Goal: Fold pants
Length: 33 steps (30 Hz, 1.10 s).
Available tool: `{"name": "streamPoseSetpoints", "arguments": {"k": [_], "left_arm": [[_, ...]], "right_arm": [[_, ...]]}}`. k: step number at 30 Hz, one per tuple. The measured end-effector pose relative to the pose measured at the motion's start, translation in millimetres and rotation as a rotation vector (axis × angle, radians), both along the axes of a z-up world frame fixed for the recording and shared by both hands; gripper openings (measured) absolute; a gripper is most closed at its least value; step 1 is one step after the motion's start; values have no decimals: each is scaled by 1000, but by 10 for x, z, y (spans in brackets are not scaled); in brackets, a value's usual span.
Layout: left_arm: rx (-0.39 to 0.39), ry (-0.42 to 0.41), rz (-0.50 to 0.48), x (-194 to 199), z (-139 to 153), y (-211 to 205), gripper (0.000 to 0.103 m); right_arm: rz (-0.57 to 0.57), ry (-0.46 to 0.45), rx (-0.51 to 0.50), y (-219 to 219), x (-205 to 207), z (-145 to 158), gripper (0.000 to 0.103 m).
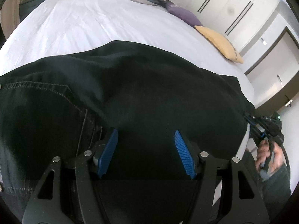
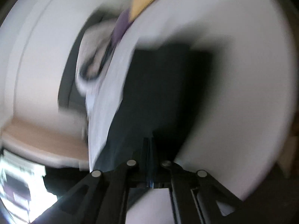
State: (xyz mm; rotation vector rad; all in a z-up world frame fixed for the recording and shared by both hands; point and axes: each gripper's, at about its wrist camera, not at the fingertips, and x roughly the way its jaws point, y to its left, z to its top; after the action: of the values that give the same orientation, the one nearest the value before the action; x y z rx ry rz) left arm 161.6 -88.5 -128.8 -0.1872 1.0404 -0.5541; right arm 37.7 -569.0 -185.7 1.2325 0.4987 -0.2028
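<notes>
The bed carries the black pants, which lie across its near part, a stitched pocket showing at their left. A yellow cushion and a purple one sit well apart from them at the far edge. The left gripper hovers just over the cloth, fingers spread, holding nothing. The right gripper, blurred, looks pressed together on the pants' edge. A fold seems under way; next, the left should pinch cloth alongside.
</notes>
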Motion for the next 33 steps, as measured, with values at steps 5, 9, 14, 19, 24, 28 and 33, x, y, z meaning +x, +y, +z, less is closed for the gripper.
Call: {"name": "streamPoseSetpoints", "arguments": {"k": [5, 9, 14, 19, 24, 28, 33], "left_arm": [[-48, 1, 2, -144, 140, 0, 62], [-65, -25, -28, -97, 262, -146, 62], [-58, 7, -35, -19, 195, -227, 62], [-75, 30, -26, -40, 125, -207, 62], [-55, -7, -19, -19, 76, -199, 62], [-63, -3, -16, 30, 50, -178, 62], [-98, 6, -12, 67, 2, -135, 62]], "right_arm": [[-258, -44, -6, -350, -760, 178, 52], [-188, -56, 41, -327, -568, 117, 52], [-132, -24, 59, -380, -108, 66, 52], [-171, -69, 122, -397, 33, 58, 51], [-170, -79, 113, -409, 54, 104, 49], [-170, -87, 128, -427, -4, 7, 14], [-190, -93, 110, -386, -26, -18, 11]]}}
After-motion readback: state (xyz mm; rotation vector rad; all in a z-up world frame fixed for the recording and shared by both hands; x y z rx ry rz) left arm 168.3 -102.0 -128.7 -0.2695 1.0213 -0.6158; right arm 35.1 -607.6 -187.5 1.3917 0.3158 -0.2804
